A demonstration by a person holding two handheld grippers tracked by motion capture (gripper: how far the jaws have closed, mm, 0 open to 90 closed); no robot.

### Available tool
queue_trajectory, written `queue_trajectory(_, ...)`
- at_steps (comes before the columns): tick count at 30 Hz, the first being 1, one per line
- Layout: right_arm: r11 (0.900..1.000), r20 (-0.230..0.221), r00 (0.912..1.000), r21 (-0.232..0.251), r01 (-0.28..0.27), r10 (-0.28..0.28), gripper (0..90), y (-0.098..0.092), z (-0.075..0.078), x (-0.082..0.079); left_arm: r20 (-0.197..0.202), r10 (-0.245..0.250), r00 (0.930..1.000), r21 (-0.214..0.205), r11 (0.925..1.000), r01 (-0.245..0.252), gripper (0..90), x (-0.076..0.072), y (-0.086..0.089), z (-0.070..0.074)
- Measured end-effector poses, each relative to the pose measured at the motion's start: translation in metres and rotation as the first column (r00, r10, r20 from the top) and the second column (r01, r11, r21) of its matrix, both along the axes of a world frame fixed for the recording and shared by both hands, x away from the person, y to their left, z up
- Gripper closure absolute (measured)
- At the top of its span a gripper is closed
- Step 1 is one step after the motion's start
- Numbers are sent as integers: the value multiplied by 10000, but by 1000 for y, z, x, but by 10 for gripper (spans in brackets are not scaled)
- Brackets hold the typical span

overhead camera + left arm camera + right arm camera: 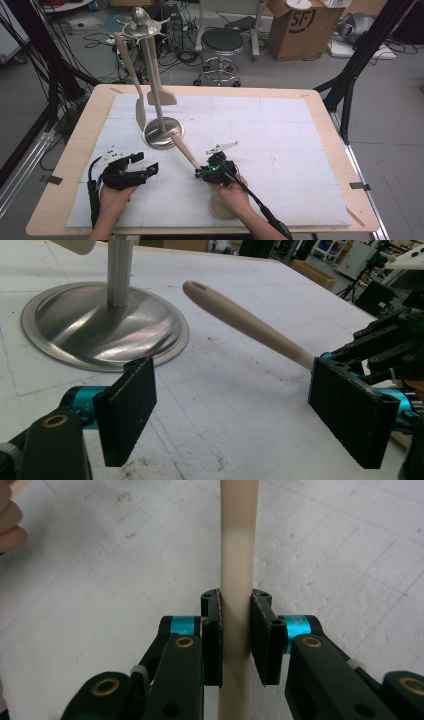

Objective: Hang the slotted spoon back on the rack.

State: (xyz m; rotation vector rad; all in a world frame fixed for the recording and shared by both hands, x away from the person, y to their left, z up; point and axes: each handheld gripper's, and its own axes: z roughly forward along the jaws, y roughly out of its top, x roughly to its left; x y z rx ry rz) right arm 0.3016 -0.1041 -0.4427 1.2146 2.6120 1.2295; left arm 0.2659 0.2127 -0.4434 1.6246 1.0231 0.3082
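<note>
We find the work partly done. Two beige utensils (131, 75) already hang from the top disc of the steel stand (163, 132), which rises at the far left of the white mat (280, 150). A third piece, a beige utensil (184, 150) with a hole at the end of its handle, is not yet hung. Its handle rises at a slant from the near centre of the mat toward the stand's base, and its broad perforated head (220, 206) lies near the table's front edge, below the person's right hand.

The right gripper (235, 637) is clamped on that handle, a pad pressing each side of the shaft. The left gripper (240, 405) stands released at the near left, jaws wide apart with only mat between them, its far jaw just beside the handle.

We judge that what is left is to lift the utensil, carry it up to the disc and hook the hole on.

As to writing, a cardboard box (300, 25) on the floor at the far right bears a round black mark reading "SF". We read no other label.
</note>
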Motion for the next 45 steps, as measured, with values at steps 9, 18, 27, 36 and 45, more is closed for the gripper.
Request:
queue_trajectory(9, 9972, 648, 9978, 723, -185, 138, 782, -1, 4, -2, -20, 6, 10000, -18, 10000, -7, 200, 0, 1, 0)
queue_trajectory(18, 9878, 1372, 9905, 1538, -231, 18, 781, -10, 15, -2, -9, 46, 10000, -41, 10000, -46, 200, -1, 1, 0)
queue_trajectory(27, 9777, 1952, 9803, 2096, -127, -291, 781, -19, 26, -1, -36, 37, 10000, -11, 10000, -37, 200, -1, 1, -1)
queue_trajectory(36, 9608, 2260, 9726, 2771, -109, -542, 781, -24, 38, 2, -23, 56, 10000, -38, 10000, -56, 200, -1, 1, 0)
queue_trajectory(45, 9352, 2453, 9662, 3539, -134, -790, 780, -28, 54, 8, 69, 43, 10000, -80, 10000, -42, 200, -1, 1, 0)
